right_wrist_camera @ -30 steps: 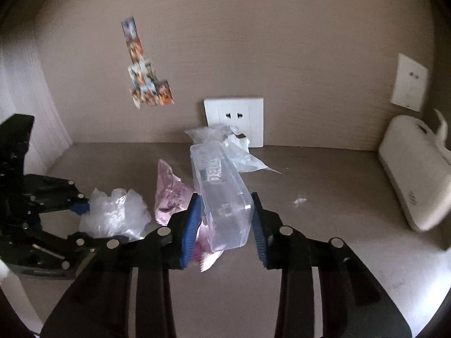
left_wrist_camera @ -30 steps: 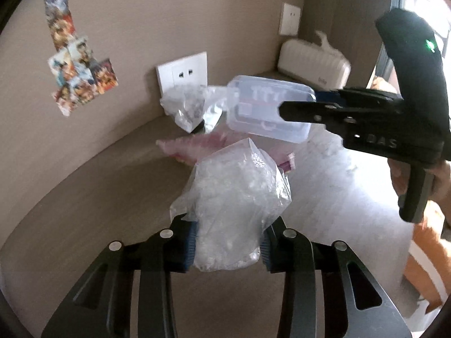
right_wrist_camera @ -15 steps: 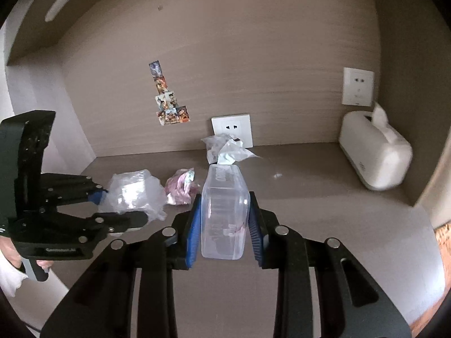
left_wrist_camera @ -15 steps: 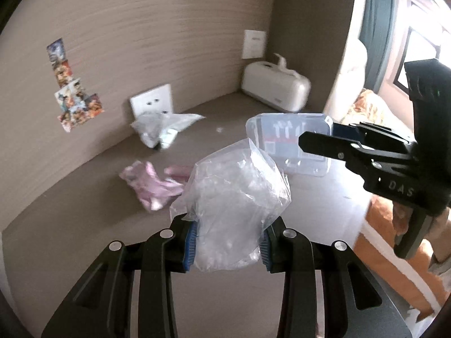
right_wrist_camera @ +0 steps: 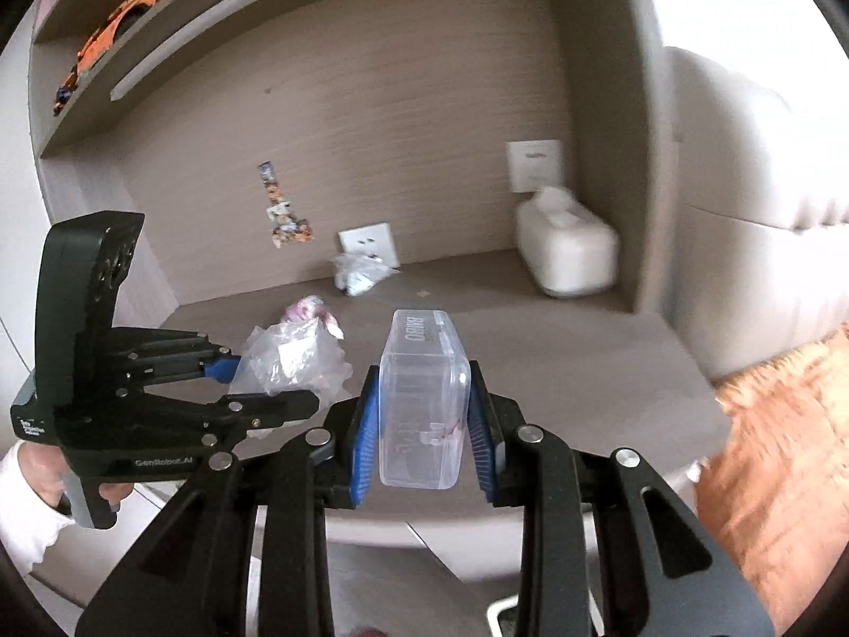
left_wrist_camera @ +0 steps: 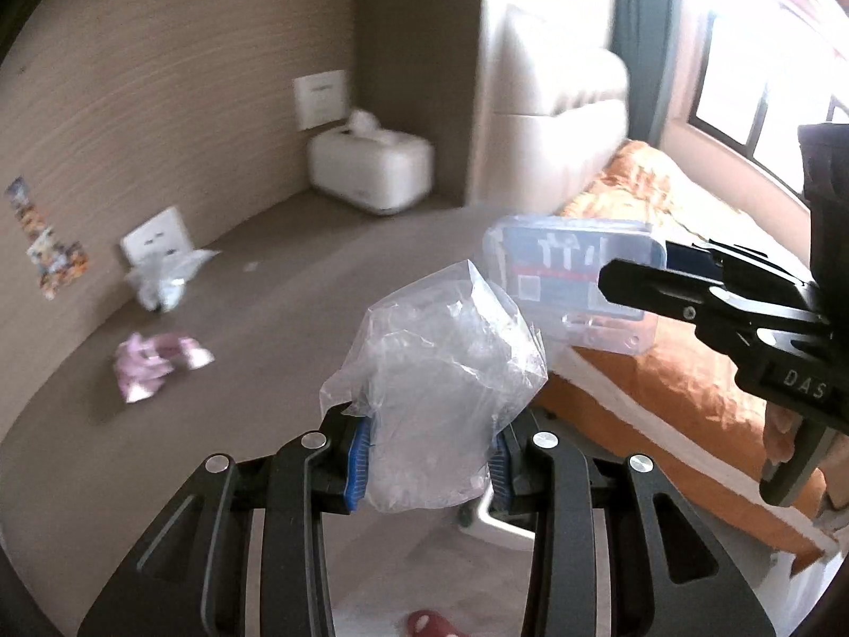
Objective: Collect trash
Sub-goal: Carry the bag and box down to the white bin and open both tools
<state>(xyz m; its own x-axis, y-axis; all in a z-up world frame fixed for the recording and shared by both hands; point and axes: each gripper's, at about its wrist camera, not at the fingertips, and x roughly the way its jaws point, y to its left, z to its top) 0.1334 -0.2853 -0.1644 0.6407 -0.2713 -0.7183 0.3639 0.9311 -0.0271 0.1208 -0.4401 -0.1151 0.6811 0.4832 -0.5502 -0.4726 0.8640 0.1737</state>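
This is a bedroom in a home. A bed with an orange blanket (left_wrist_camera: 663,382) stands beside a built-in bench (right_wrist_camera: 557,366). A tissue box (right_wrist_camera: 568,252) sits in its back right corner, and a toy car (right_wrist_camera: 127,16) is on the shelf (right_wrist_camera: 79,117) above.

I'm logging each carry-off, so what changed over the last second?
Both grippers drew back from the desk with their loads: the left gripper kept the clear plastic bag, the right gripper the clear plastic box. The pink wrapper and the crumpled wrapper stayed put.

Clear crumpled bag (left_wrist_camera: 440,398), blue-padded black tongs (left_wrist_camera: 427,456), pink wrapper (left_wrist_camera: 154,363), orange blanket (left_wrist_camera: 663,371).
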